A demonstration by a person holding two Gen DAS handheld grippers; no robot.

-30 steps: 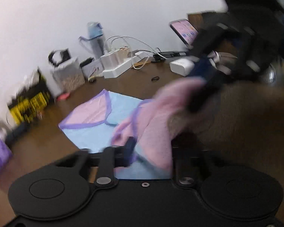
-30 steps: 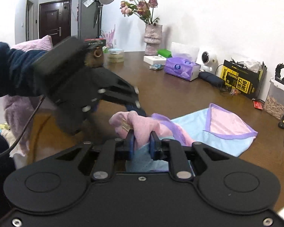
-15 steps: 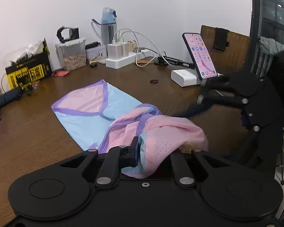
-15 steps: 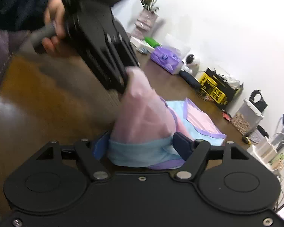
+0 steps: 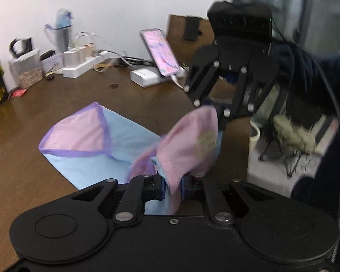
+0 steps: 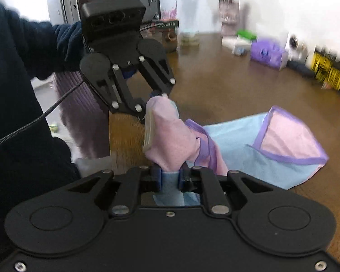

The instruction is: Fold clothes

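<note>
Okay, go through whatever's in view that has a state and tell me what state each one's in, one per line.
left gripper: shut on the garment.
right gripper: shut on the garment.
garment: near end lifted and bunched between both grippers, far end lying on the table, one corner folded over showing pink.
phone: propped up, screen lit, cable plugged in.

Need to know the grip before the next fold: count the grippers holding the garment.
2. The left gripper pinches the near edge of the garment; the right gripper is shut on its other lifted pink end. No other grippers visible.
</note>
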